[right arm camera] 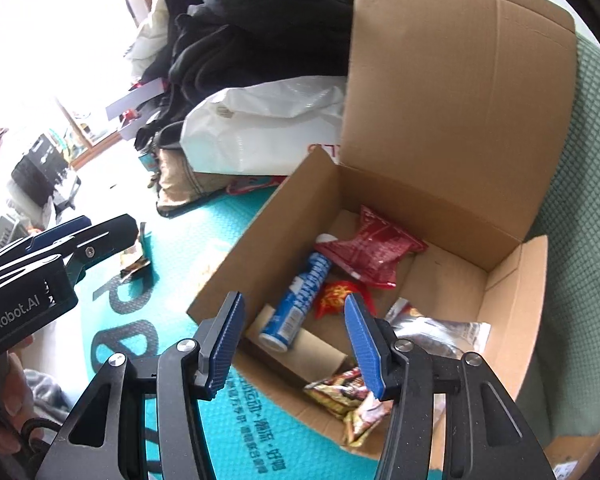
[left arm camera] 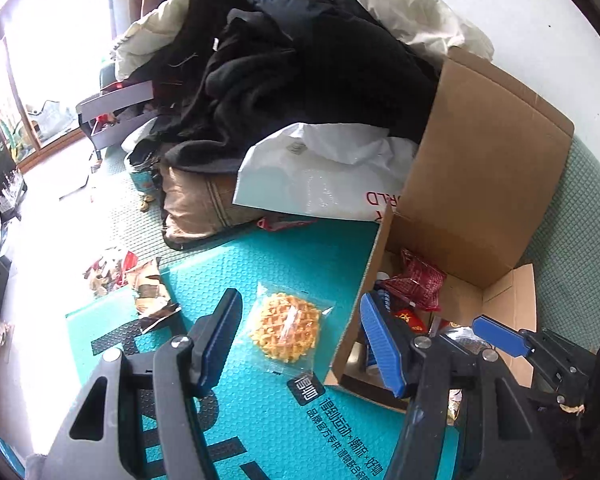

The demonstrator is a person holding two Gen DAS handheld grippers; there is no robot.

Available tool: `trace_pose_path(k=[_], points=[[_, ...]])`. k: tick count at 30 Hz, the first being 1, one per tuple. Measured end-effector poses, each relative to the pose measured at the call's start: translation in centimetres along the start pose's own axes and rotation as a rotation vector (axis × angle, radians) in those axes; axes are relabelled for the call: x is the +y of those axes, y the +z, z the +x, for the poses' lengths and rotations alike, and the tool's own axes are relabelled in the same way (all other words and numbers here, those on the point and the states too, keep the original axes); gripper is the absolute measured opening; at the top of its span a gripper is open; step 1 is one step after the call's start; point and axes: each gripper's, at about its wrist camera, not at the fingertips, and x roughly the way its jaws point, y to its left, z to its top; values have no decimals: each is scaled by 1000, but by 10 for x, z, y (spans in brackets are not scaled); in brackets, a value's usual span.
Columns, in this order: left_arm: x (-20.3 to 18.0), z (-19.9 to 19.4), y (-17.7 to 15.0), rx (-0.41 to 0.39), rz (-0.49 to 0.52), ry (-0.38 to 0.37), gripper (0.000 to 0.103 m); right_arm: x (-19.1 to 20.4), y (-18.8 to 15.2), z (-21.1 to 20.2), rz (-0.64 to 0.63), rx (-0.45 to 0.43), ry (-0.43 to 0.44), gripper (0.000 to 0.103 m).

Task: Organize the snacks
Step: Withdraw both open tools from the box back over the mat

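Note:
A wrapped waffle lies on the teal mat, between the open fingers of my left gripper, which hovers above it. An open cardboard box stands to the right. It holds a red snack bag, a blue and white tube, a silver packet and other packets. My right gripper is open and empty over the box's near edge. It also shows in the left wrist view. The left gripper's body shows at the left of the right wrist view.
A pile of dark clothes and a white plastic bag lie behind the mat. Loose snack wrappers lie on the mat's left corner. A green cushion is to the right of the box.

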Motion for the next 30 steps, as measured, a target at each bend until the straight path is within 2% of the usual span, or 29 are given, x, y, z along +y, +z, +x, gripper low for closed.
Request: trace_pose_path(k=[6, 16, 30], points=[[40, -17, -2, -19, -52, 65, 61, 44, 9, 6, -76, -7, 61, 52], [98, -27, -13, -16, -127, 125, 61, 103, 16, 13, -185, -7, 145, 52], [162, -8, -33, 32, -229, 160, 61, 150, 13, 60, -225, 68, 190, 52]])
